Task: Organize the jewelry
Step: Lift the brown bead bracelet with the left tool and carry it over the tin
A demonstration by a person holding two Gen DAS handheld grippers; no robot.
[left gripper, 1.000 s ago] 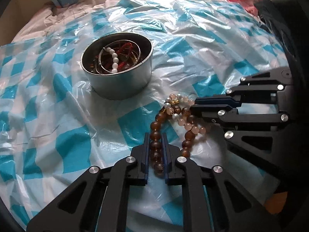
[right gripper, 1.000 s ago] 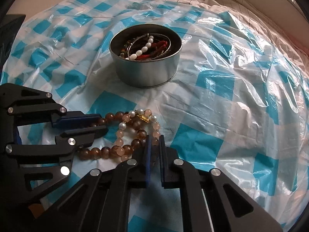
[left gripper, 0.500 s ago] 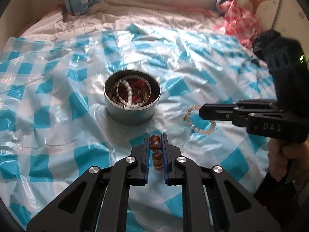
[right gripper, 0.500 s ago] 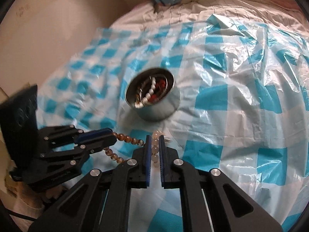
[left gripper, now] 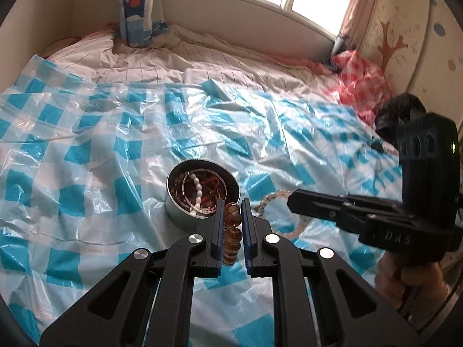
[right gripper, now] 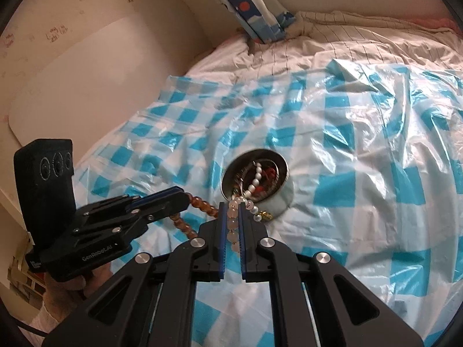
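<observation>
A round metal tin [left gripper: 173, 208] [right gripper: 282, 199] holding several bracelets stands on the blue-checked plastic sheet. My left gripper [left gripper: 233, 211] is shut on a brown bead bracelet [left gripper: 231, 231], held in the air near the tin; the bracelet also shows in the right wrist view [right gripper: 202, 205] hanging from the left gripper [right gripper: 185, 196]. My right gripper [right gripper: 231, 209] is shut on a pale pink bead bracelet [right gripper: 234, 225] with a gold charm, lifted just in front of the tin. In the left wrist view the pink bracelet [left gripper: 272, 196] hangs from the right gripper [left gripper: 292, 201].
The plastic sheet [left gripper: 86, 144] covers a bed with a striped quilt [left gripper: 202, 57]. A blue patterned pillow [left gripper: 136, 14] leans at the far wall under a window. Red-checked plastic [left gripper: 361, 86] lies bunched at the far right. A headboard [right gripper: 72, 81] stands on the left.
Both grippers have risen from the sheet, each carrying its bracelet. The two bracelets, tangled together a second ago, now hang apart. The tin looks smaller and farther below.
</observation>
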